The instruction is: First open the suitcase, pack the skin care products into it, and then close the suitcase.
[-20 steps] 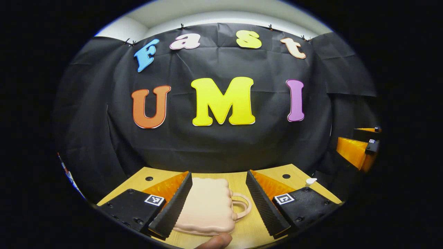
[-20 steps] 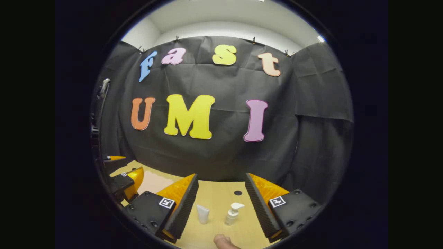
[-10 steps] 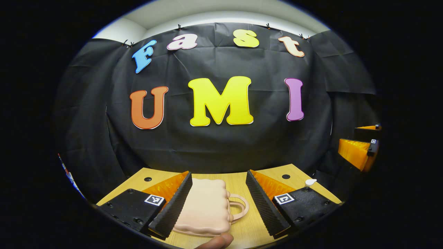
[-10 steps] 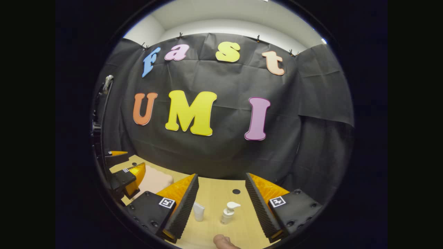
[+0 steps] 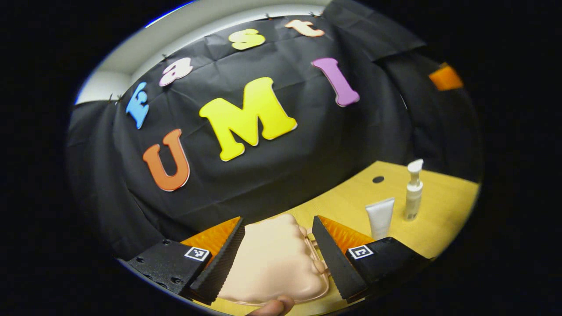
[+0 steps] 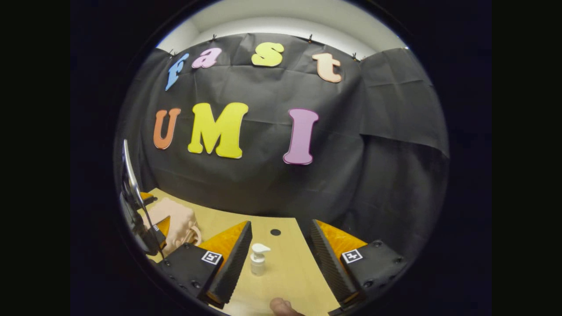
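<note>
The worktop (image 5: pixel 347 204) was pale wood, with a small dark hole toward its back edge; in the left gripper view it ran tilted, in the right gripper view (image 6: pixel 290 267) level. The suitcase (image 5: pixel 274 261), a pink ribbed shell with its lid down, lay flat on the worktop between the fingers of the left tool (image 5: pixel 279 259); that tool's jaws were spread, one on each side of the case, and whether either finger touched it could not be told; in the right gripper view the suitcase (image 6: pixel 175 221) lay at the far left, its handle toward the middle. The right tool (image 6: pixel 279 263) was spread wide and held nothing. A white pump bottle (image 6: pixel 257 259) stood upright on the worktop just beside that tool's left finger; in the left gripper view the bottle (image 5: pixel 413 191) stood near a white tube (image 5: pixel 380 217), the tube on its cap, the two apart; both stood well apart from the suitcase. A fingertip (image 5: pixel 274 306) showed at the bottom edge.
</note>
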{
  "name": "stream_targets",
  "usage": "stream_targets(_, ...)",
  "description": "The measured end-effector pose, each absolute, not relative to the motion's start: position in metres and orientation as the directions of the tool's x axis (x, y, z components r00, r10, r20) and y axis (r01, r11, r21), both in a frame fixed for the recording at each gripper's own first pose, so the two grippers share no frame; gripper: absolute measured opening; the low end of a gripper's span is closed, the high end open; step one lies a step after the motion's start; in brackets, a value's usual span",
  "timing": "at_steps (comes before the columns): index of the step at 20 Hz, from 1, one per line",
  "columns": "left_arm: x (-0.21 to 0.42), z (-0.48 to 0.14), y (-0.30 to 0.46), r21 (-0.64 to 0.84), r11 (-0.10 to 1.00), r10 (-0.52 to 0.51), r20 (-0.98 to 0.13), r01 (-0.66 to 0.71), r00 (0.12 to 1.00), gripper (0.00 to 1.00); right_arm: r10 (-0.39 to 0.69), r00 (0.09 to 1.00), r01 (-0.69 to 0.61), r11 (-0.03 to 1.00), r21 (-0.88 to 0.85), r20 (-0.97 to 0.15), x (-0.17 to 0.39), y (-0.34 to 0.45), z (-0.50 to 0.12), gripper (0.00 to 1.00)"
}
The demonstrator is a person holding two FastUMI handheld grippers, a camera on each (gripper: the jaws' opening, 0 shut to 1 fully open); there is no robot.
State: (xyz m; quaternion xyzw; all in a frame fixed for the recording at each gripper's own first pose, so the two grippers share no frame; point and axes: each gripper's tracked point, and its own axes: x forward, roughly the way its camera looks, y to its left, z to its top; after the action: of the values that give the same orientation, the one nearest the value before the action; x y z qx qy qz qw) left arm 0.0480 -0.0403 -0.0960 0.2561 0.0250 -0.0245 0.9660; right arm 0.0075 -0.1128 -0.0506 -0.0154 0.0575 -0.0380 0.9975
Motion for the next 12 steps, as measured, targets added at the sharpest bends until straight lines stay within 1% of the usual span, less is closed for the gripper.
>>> stream_targets(3, 0.059, -0.138, -0.054, 0.616, 0.776, -0.069, -0.125, 0.132, 0.990, 0.98, -0.070, 0.987, 0.064, 0.997, -0.046, -0.144, 0.006, -0.124, -0.067, 0.80)
stream_targets(7, 0.062, -0.179, -0.069, 0.704, 0.680, -0.080, -0.203, 0.202, 0.976, 0.98, -0.080, 0.978, 0.078, 0.997, -0.019, -0.192, 0.005, -0.142, -0.088, 0.80)
stream_targets(10, 0.075, -0.211, -0.074, 0.770, 0.591, -0.041, -0.271, 0.242, 0.962, 0.97, -0.102, 0.970, 0.104, 0.995, -0.004, -0.220, 0.006, -0.162, -0.103, 0.80)
stream_targets(12, 0.085, -0.222, -0.068, 0.805, 0.546, 0.011, -0.284, 0.232, 0.959, 0.96, -0.111, 0.967, 0.112, 0.994, -0.007, -0.230, 0.006, -0.174, -0.110, 0.80)
